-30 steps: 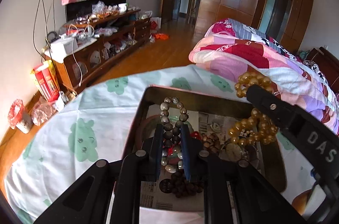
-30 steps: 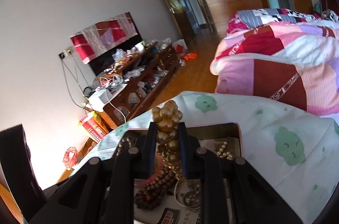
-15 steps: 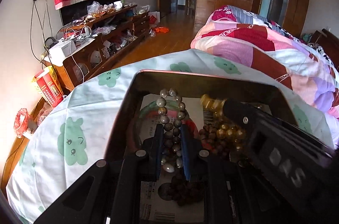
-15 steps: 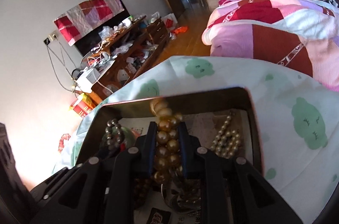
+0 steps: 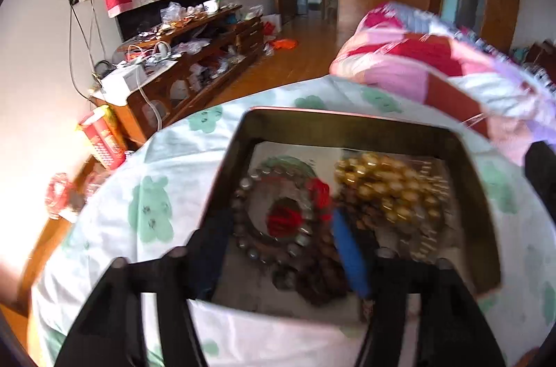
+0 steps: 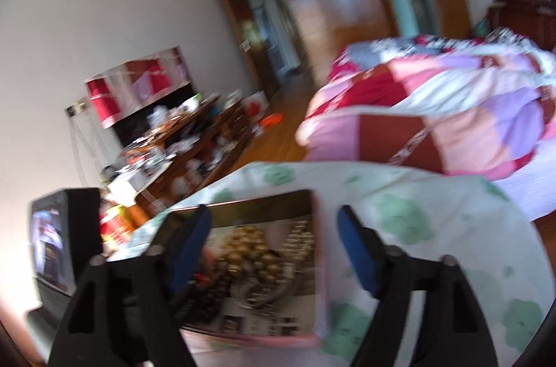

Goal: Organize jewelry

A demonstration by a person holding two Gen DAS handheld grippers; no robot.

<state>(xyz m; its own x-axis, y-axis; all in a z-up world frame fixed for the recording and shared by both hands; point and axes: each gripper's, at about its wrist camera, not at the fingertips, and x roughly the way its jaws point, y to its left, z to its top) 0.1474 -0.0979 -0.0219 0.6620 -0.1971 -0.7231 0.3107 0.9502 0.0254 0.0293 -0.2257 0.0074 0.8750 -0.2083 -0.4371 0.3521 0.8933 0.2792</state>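
Both claws, left [image 5: 278,249] and right [image 6: 274,249], are opening, pinching nothing (gold bead bracelet [image 5: 385,183] lies in the dark rectangular metal tin [image 5: 347,124]).

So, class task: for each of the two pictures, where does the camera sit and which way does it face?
Left wrist: on the left gripper, angled down into the tin at the gold beads; its fingers show, jaws opening.
Right wrist: on the right gripper, looking lower across the tin's corner toward the quilt; its fingers show, jaws opening, nothing held.
Shared: tin, gold beads, quilt.
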